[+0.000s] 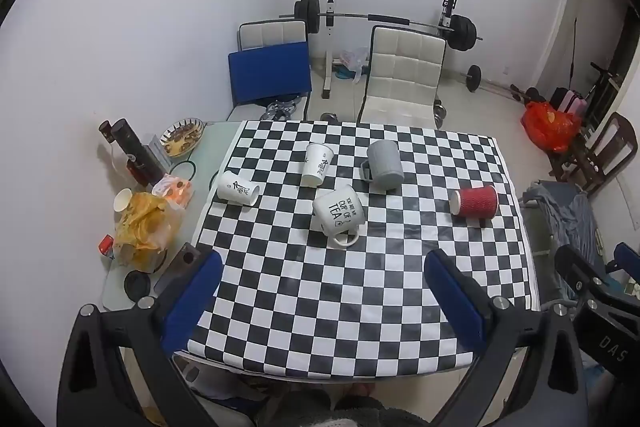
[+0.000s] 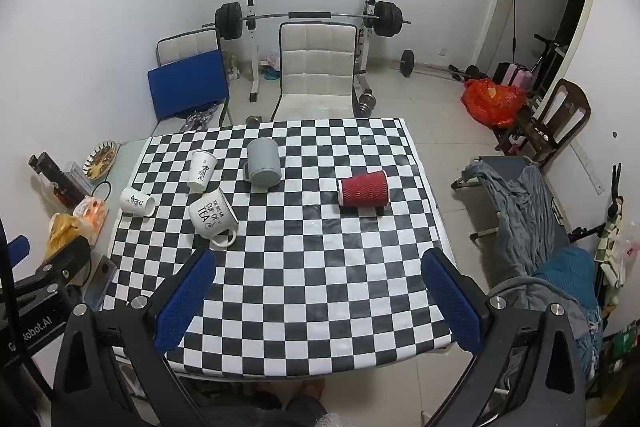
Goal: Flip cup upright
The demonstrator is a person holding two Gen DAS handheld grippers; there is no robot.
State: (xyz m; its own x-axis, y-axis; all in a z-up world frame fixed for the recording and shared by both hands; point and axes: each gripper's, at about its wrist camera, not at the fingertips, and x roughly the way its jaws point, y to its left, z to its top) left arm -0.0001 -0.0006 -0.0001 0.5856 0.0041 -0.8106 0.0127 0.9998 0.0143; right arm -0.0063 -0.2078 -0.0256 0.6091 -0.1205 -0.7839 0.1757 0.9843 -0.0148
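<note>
Several cups lie on the checkered tablecloth (image 1: 360, 307). A red ribbed paper cup (image 1: 475, 201) (image 2: 363, 188) lies on its side at the right. A white "CUP OF TEA" mug (image 1: 339, 215) (image 2: 212, 214) lies tilted in the middle. A grey mug (image 1: 384, 160) (image 2: 263, 165) stands upside down behind it. Two white paper cups (image 1: 317, 163) (image 1: 237, 187) lie on their sides at the left. My left gripper (image 1: 324, 269) and right gripper (image 2: 320, 267) are both open and empty, above the table's near edge, well short of the cups.
Left of the cloth stand dark bottles (image 1: 134, 151), a snack bowl (image 1: 182, 137), a bag of chips (image 1: 144, 223) and a paper cup. Two chairs (image 1: 400, 79) and a barbell rack stand behind the table. A cot with clothes (image 2: 528, 211) is at the right.
</note>
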